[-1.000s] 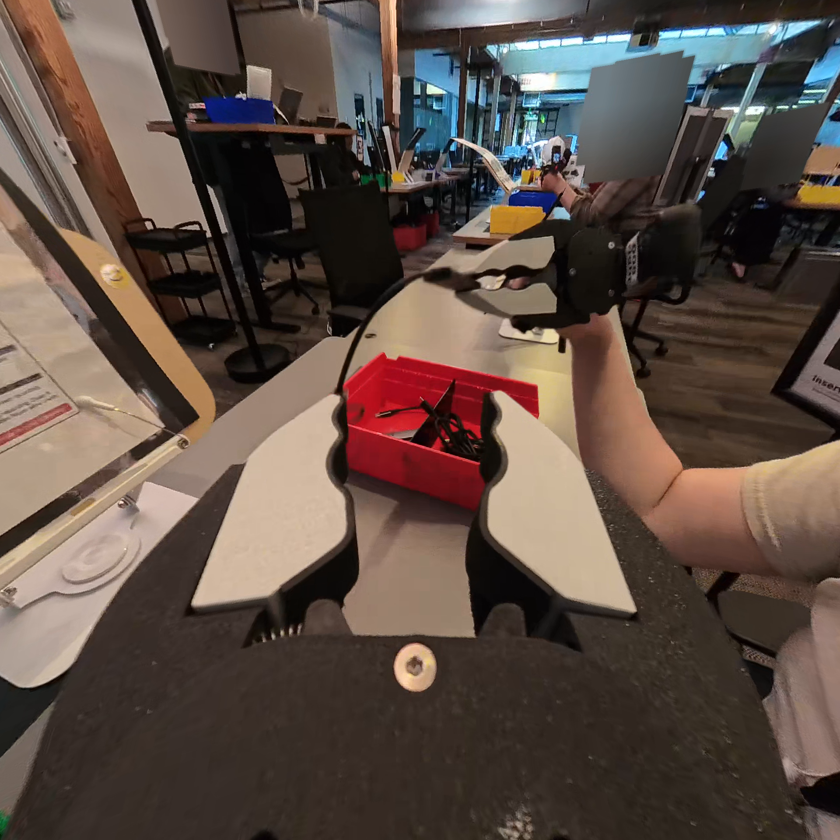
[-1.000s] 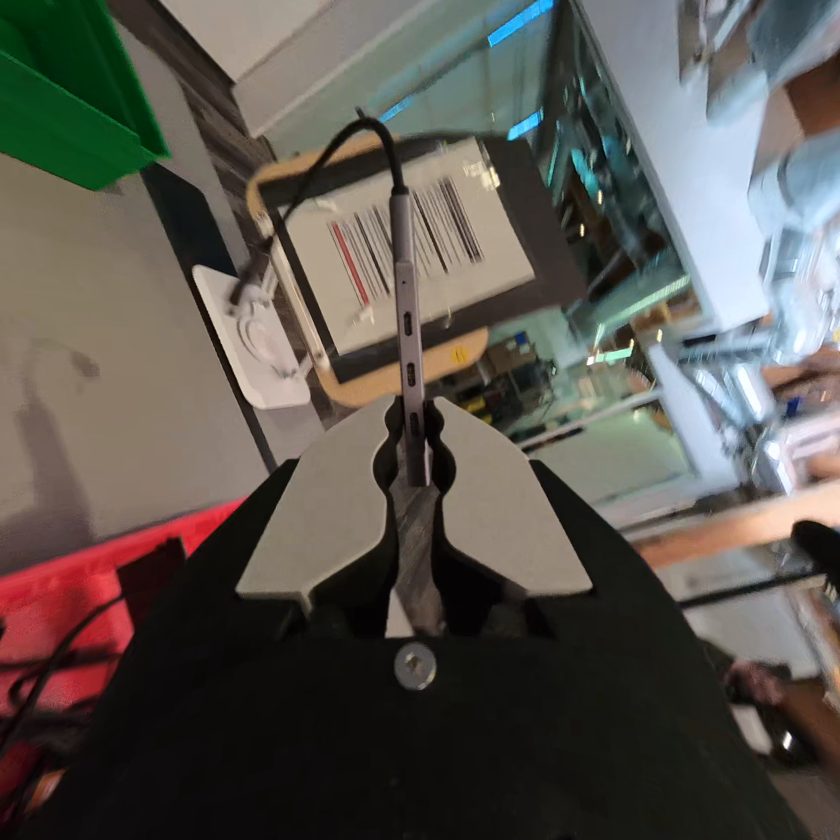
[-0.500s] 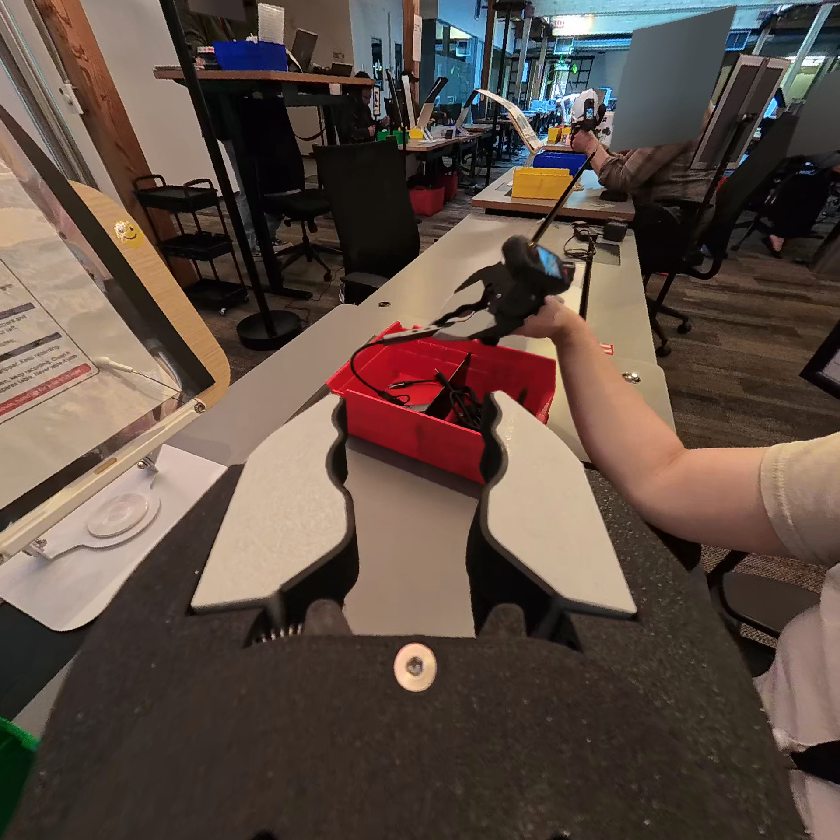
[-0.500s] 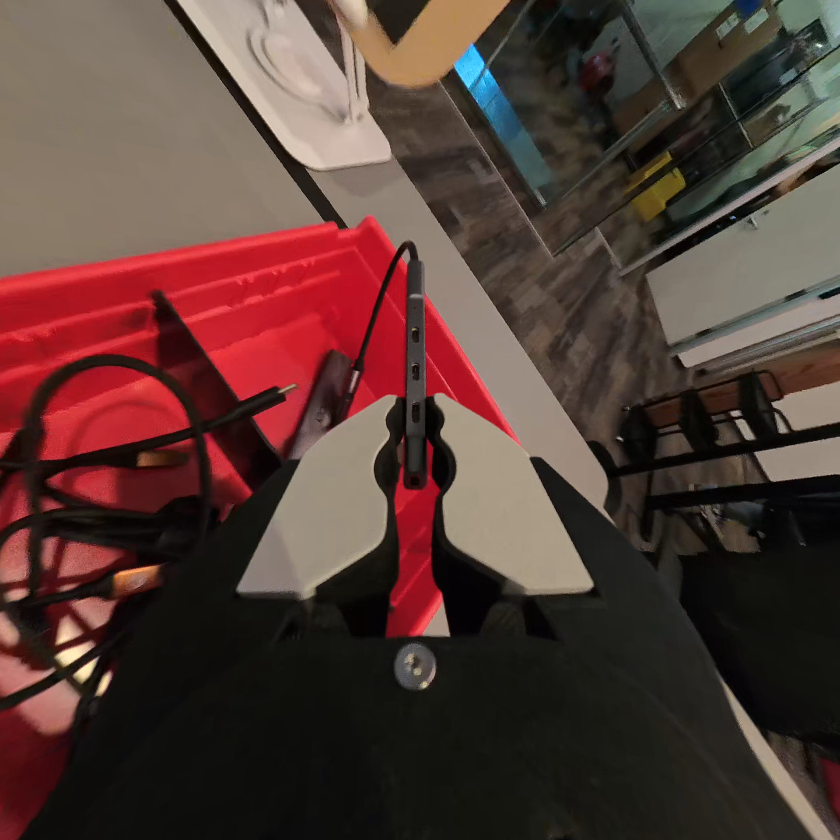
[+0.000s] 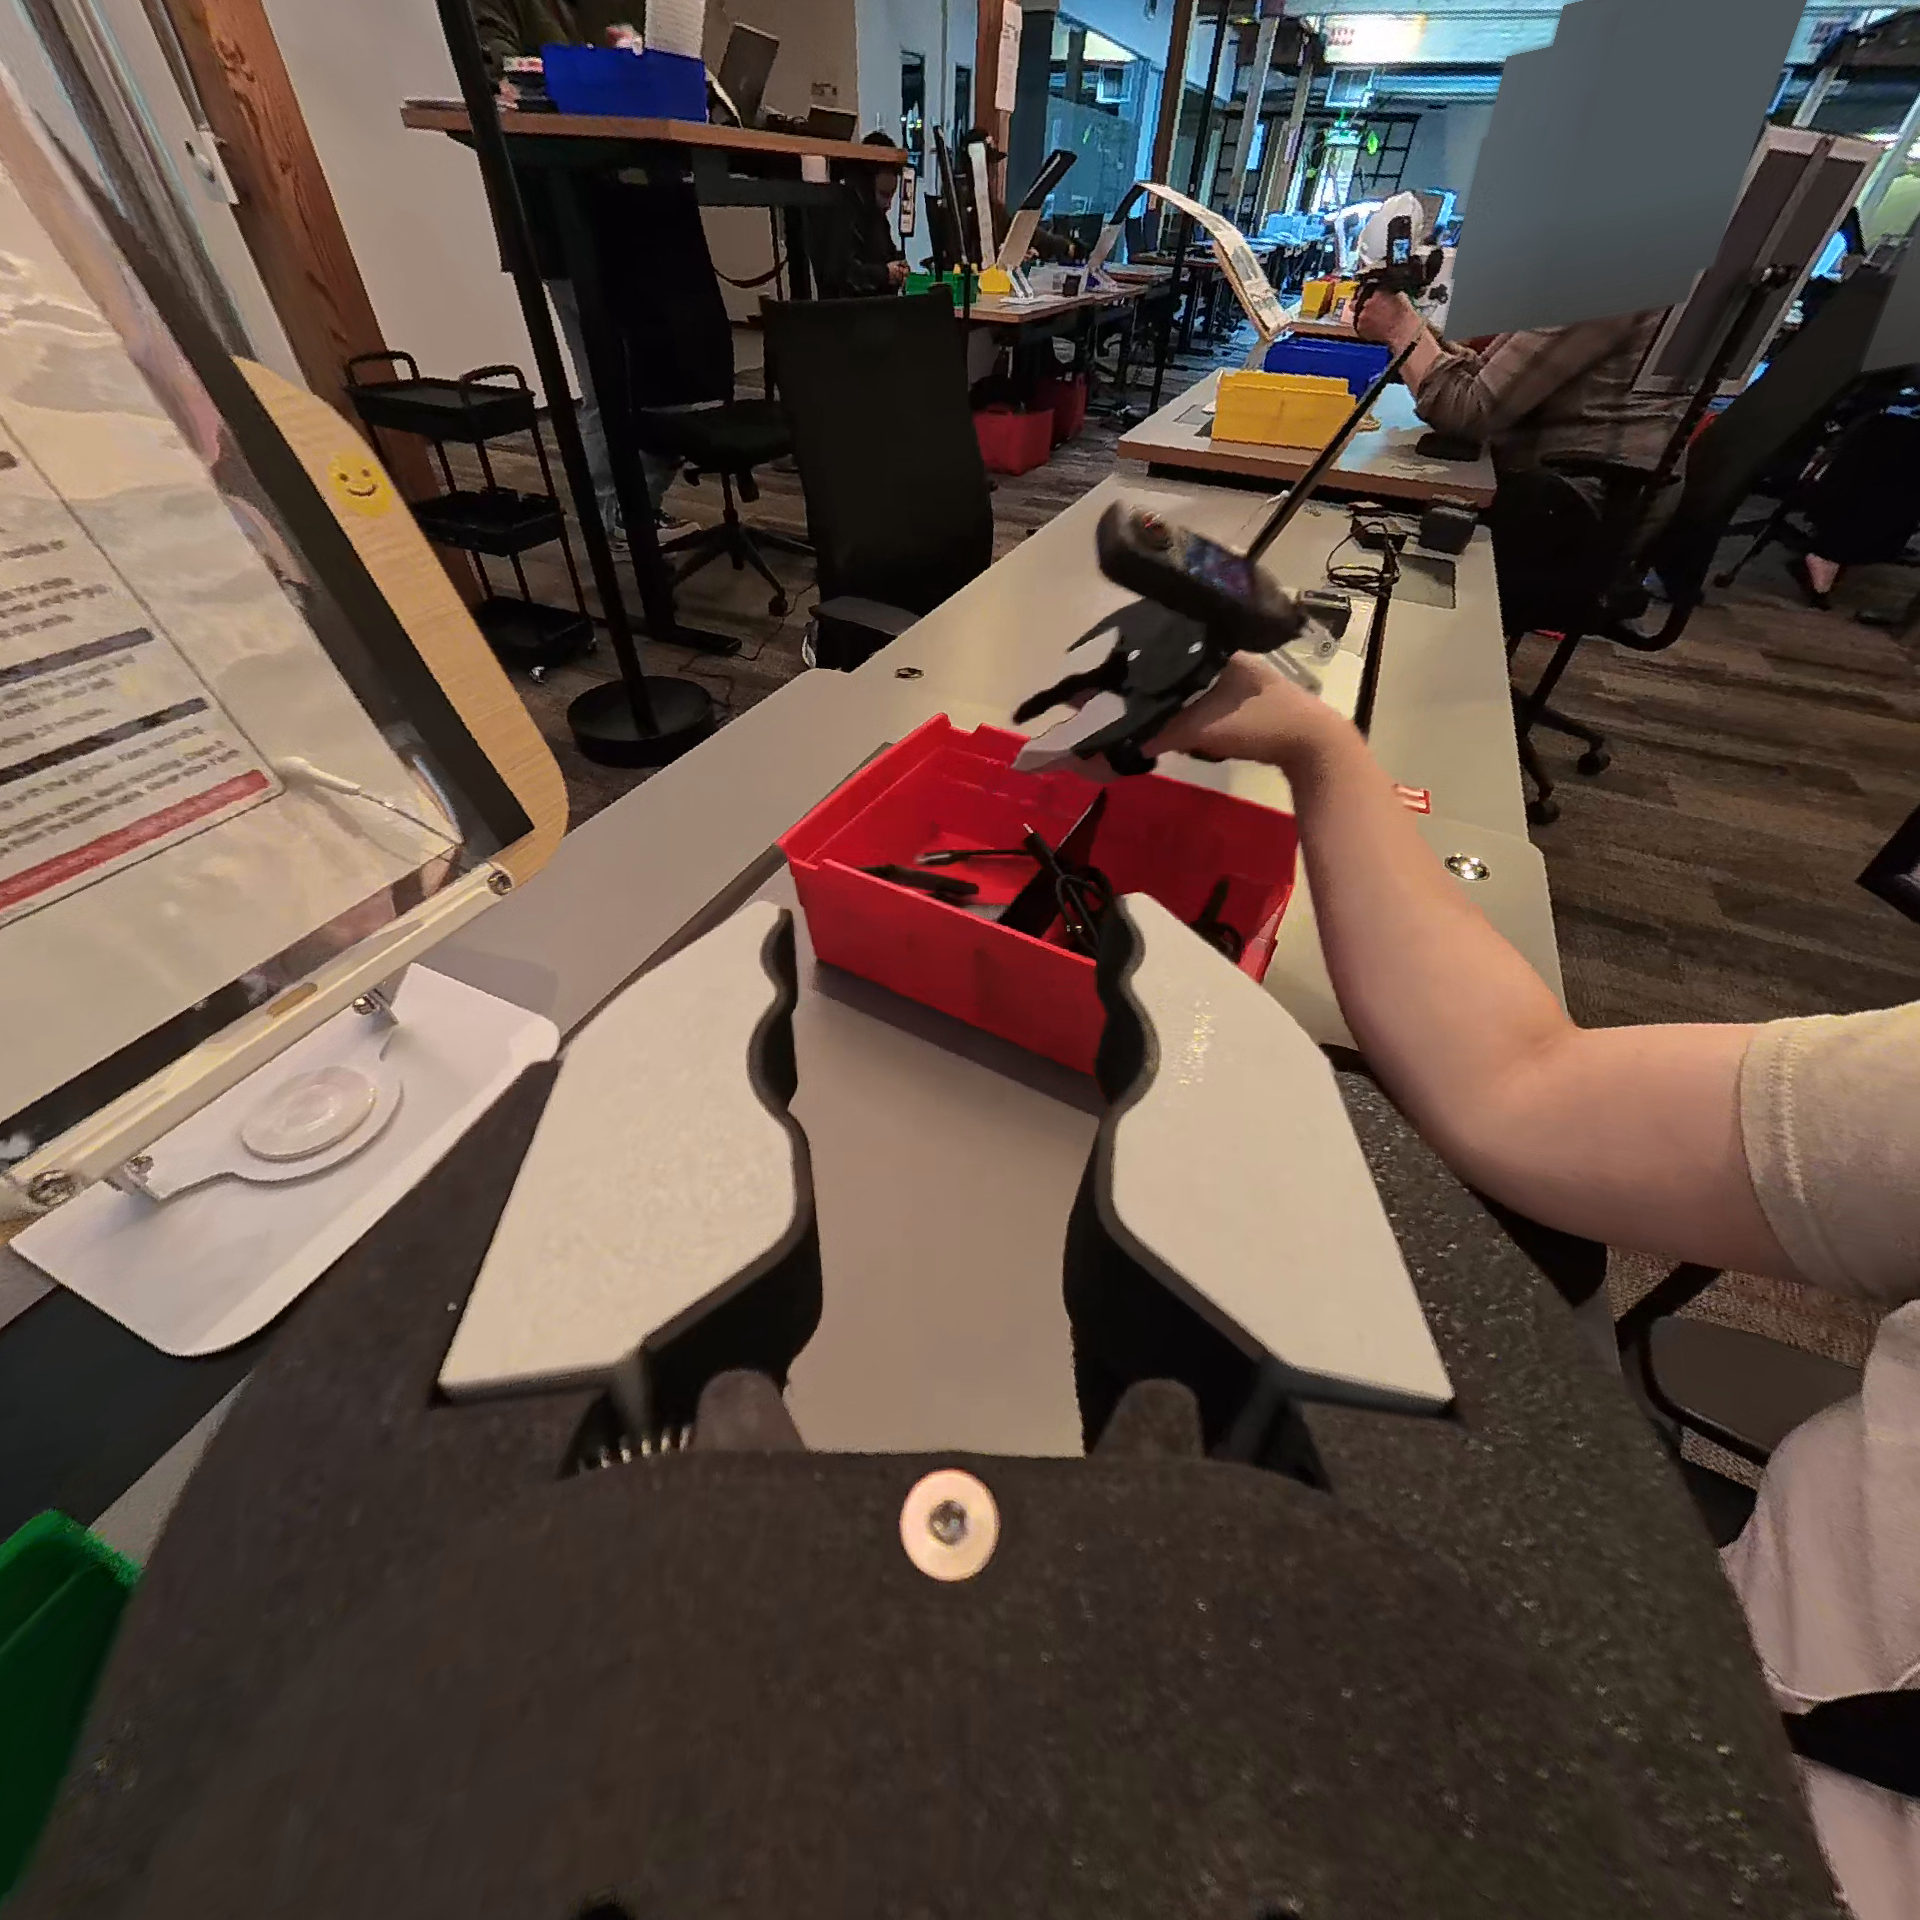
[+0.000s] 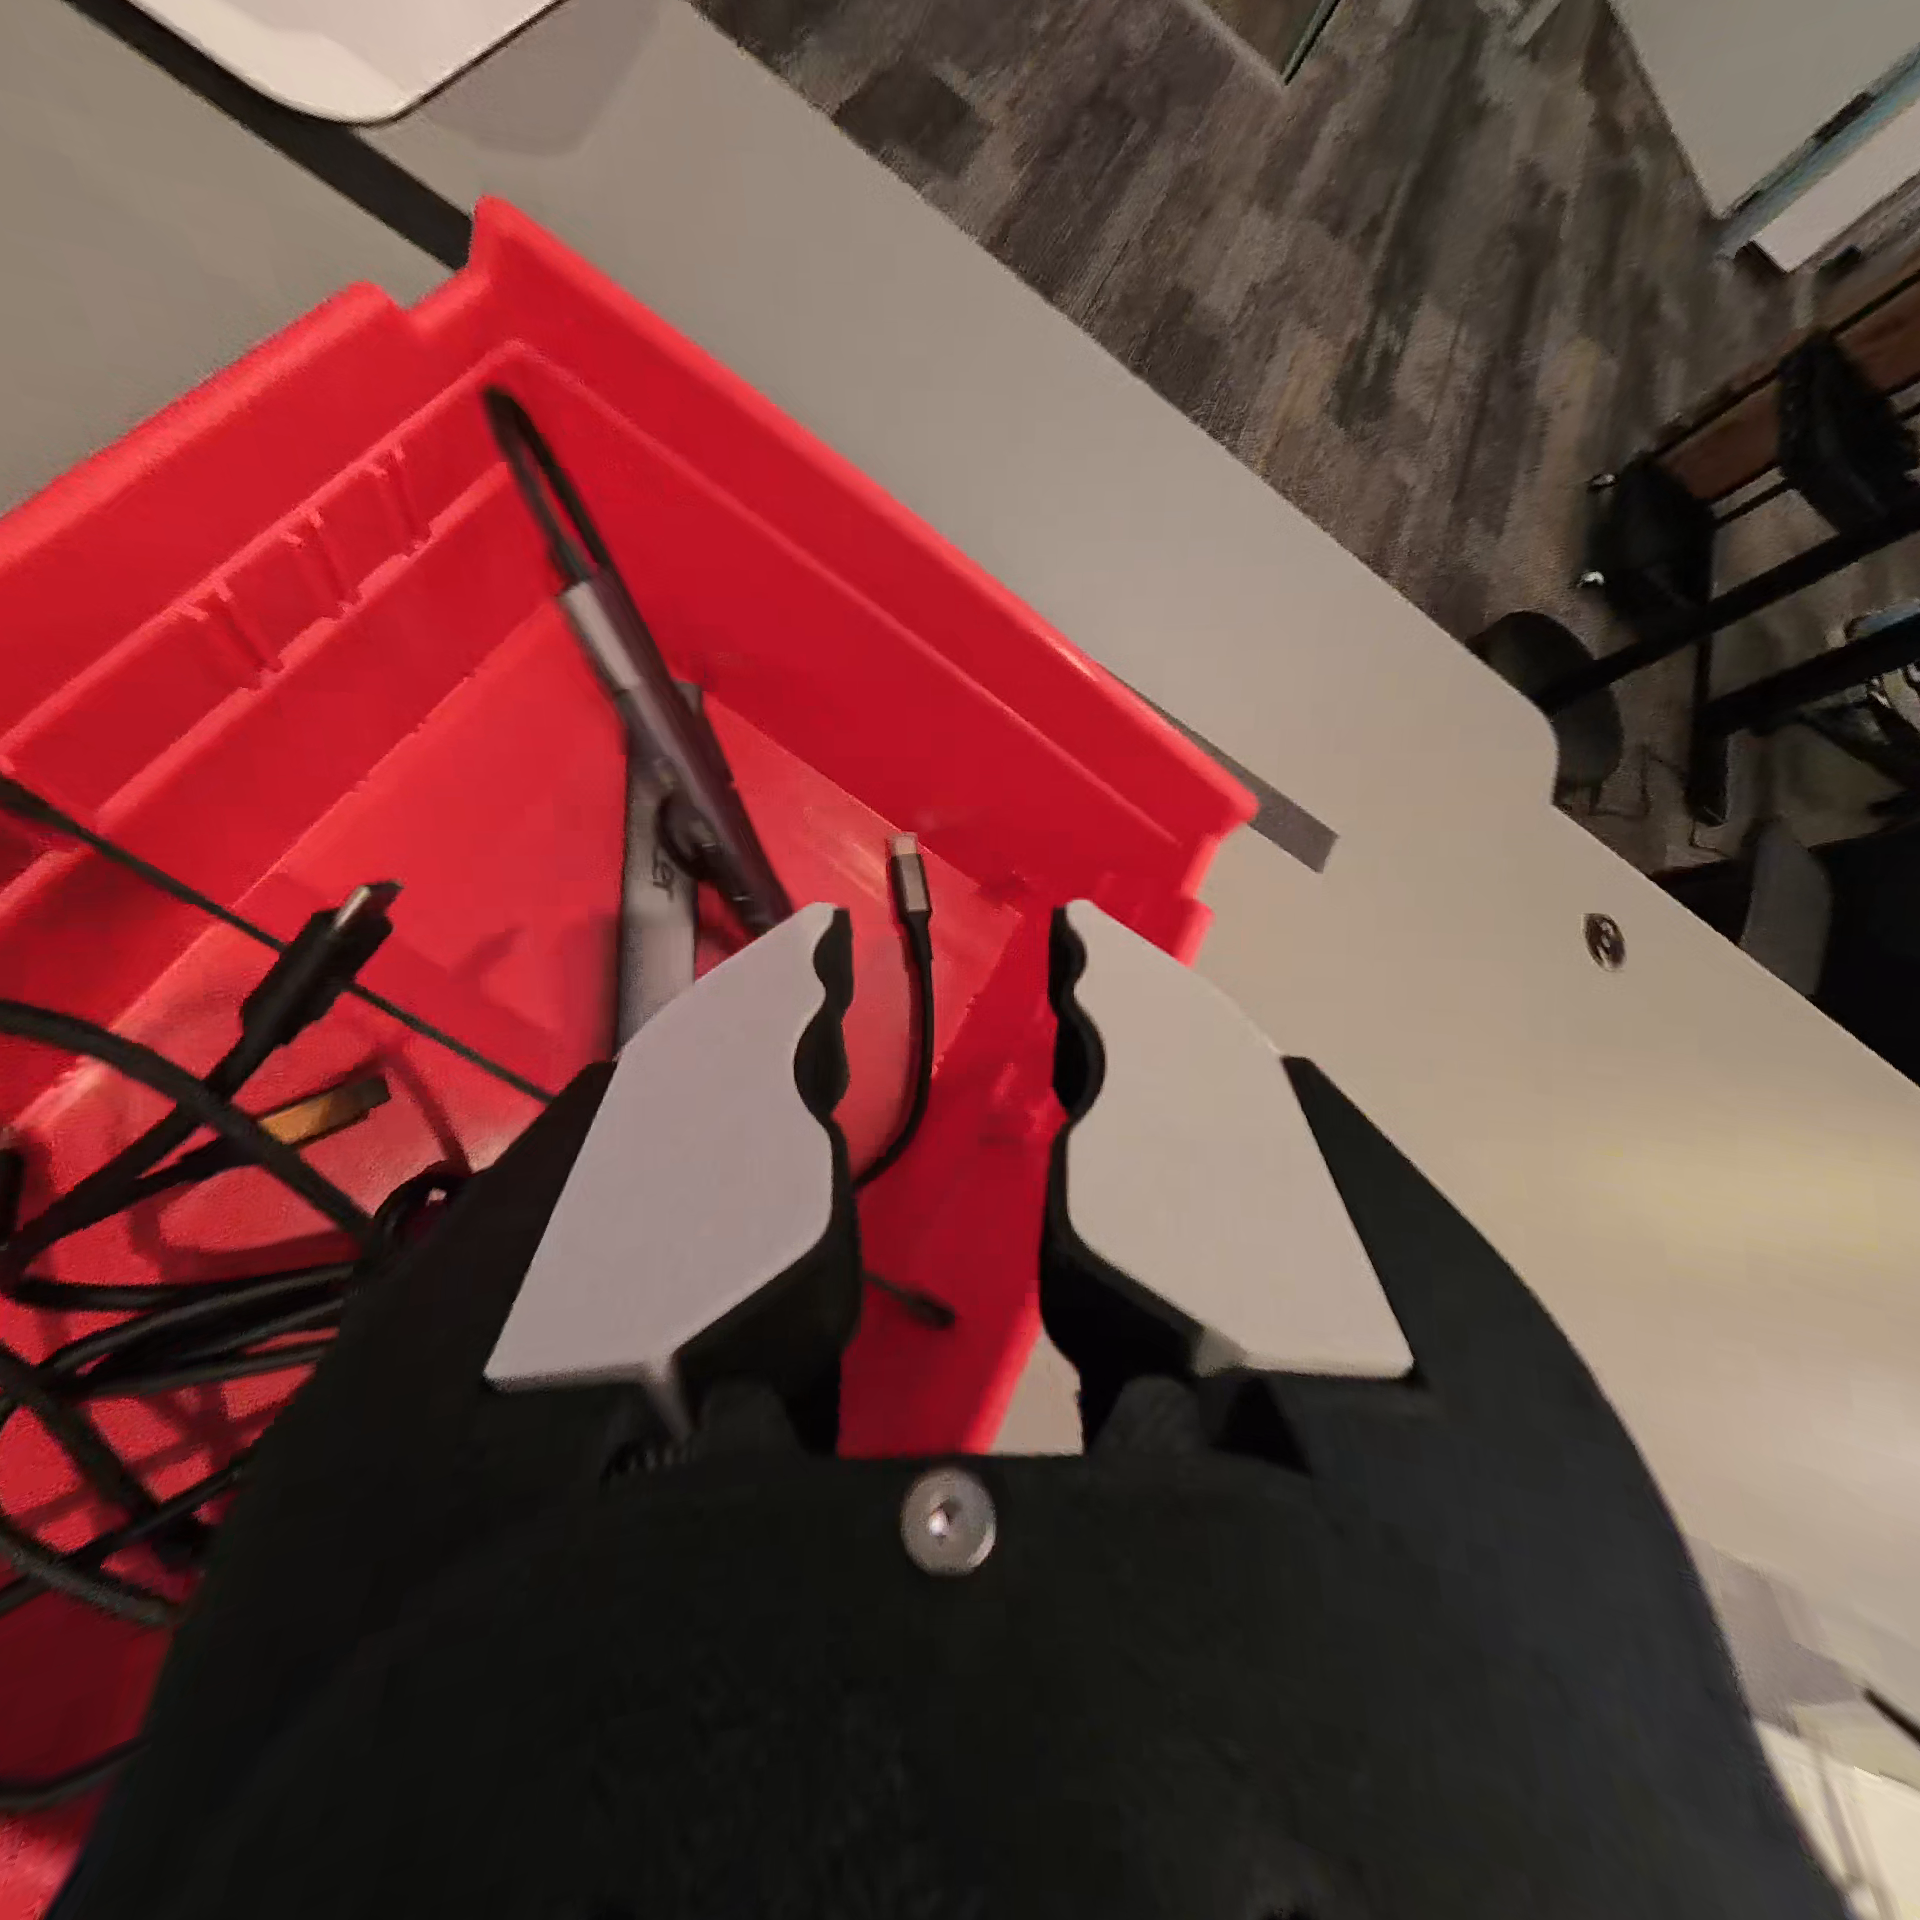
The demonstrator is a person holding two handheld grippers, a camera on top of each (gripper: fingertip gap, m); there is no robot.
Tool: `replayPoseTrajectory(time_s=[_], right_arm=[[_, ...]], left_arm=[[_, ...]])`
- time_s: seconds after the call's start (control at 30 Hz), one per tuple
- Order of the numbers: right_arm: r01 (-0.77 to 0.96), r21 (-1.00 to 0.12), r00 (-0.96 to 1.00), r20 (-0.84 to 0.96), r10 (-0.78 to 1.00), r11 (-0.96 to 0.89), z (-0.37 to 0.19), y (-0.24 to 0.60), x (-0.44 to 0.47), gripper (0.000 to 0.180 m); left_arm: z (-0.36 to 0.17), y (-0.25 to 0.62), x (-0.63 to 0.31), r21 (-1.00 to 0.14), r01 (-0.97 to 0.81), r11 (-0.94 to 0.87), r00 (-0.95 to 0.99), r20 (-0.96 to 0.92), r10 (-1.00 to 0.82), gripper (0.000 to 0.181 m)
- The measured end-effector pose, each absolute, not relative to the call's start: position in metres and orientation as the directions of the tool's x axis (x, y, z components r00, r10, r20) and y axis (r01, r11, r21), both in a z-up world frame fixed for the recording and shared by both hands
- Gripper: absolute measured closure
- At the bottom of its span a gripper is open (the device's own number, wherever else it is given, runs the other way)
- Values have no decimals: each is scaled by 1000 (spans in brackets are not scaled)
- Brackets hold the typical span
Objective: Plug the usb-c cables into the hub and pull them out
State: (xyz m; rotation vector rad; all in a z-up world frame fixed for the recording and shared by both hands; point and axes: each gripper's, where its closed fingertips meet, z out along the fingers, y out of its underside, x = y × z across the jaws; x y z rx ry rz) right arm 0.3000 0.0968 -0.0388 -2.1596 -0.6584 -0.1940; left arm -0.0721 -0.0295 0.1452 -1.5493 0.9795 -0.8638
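Observation:
The slim grey hub (image 6: pixel 675 748) lies loose in the red bin (image 6: pixel 935 665), with its own short cable looping round to a USB-C plug (image 6: pixel 906 862) between my fingers. Black USB-C cables (image 6: pixel 156 1195) lie tangled in the bin's other part, behind a black divider. My right gripper (image 6: pixel 945 935) is open and empty just above the bin, the hub to the left of its left finger. In the left wrist view it (image 5: pixel 1101 727) hovers over the red bin (image 5: pixel 935 966). My left gripper (image 5: pixel 951 935) is open and empty, above the table short of the bin.
The bin sits on a grey table (image 5: pixel 935 1195). A framed sign on a white base (image 5: pixel 260 1143) stands at the left. A green bin corner (image 5: pixel 42 1621) shows at bottom left. A person's bare arm (image 5: pixel 1455 1039) reaches in from the right. Chairs and desks lie beyond.
My right gripper brought the hub down from the air into the red bin, then opened and let it go. My left gripper stayed open and shifted only slightly.

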Motion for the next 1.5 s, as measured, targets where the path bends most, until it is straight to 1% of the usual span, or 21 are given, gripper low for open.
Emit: replayPoseTrajectory(time_s=[0.1,0.17,0.27,0.37,0.43,0.47,0.5,0.57,0.63,0.7,0.77,0.8,0.87,0.9,0.93,0.97,1.1,1.2,1.27,1.4,1.5], right_arm=[[454,-694,890,331,312,-559,-28,74,325,141],[391,-657,920,254,299,-644,-37,50,336,134],[298,-559,953,122,278,-774,-62,18,345,130],[206,-486,968,-25,249,-849,-82,3,342,128],[159,-457,966,-110,233,-875,-89,4,337,133],[139,-433,965,-143,220,-891,-93,3,335,135],[125,-408,963,-169,209,-904,-97,3,334,138],[98,-370,962,-201,182,-924,-105,2,333,140],[69,-340,958,-241,157,-938,-110,1,332,150],[35,-324,956,-266,126,-945,-113,2,333,158],[17,-309,961,-256,101,-951,-116,2,337,168],[11,-303,962,-257,92,-953,-117,1,337,168],[6,-297,965,-247,83,-955,-117,1,337,169],[8,-292,969,-235,80,-956,-117,1,338,170],[7,-285,971,-225,75,-958,-118,1,338,171],[6,-278,974,-215,69,-961,-118,1,338,171],[-36,-242,980,-197,13,-970,-118,2,338,173],[-13,-235,978,-206,37,-972,-118,4,330,173],[-6,-223,971,-234,48,-975,-117,5,320,171],[66,-179,978,-182,100,-982,-117,10,303,174],[144,-145,975,-147,165,-979,-117,15,283,173]], left_arm=[[143,-21,-90,-978,-175,-109,471,14,-882,126],[138,-4,-118,-968,-213,-134,594,-19,-804,124],[120,29,-195,-928,-283,-244,830,-109,-546,123],[88,44,-290,-854,-275,-442,953,-182,-242,124],[58,40,-342,-787,-201,-583,980,-168,-110,125],[42,37,-360,-754,-150,-640,988,-128,-81,130],[26,34,-372,-722,-92,-686,996,-66,-63,130],[-3,31,-391,-651,43,-758,997,73,-6,129],[-28,27,-411,-566,167,-807,983,160,91,129],[-47,26,-419,-498,247,-832,961,233,146,132],[-60,28,-417,-450,284,-846,940,307,152,133],[-66,29,-418,-430,291,-855,937,311,163,132],[-79,28,-427,-390,299,-871,941,271,202,133],[-84,27,-430,-370,297,-881,944,253,212,138],[-89,25,-429,-347,293,-891,944,252,212,151],[-93,24,-425,-321,286,-903,942,267,203,172],[-98,21,-423,-288,206,-935,971,181,158,177],[-99,19,-414,-240,124,-963,989,103,102,178],[-99,21,-398,-213,79,-974,993,108,57,178],[-100,32,-360,-195,-63,-979,989,117,-87,177],[-104,34,-337,-140,-122,-983,985,102,-137,177]])
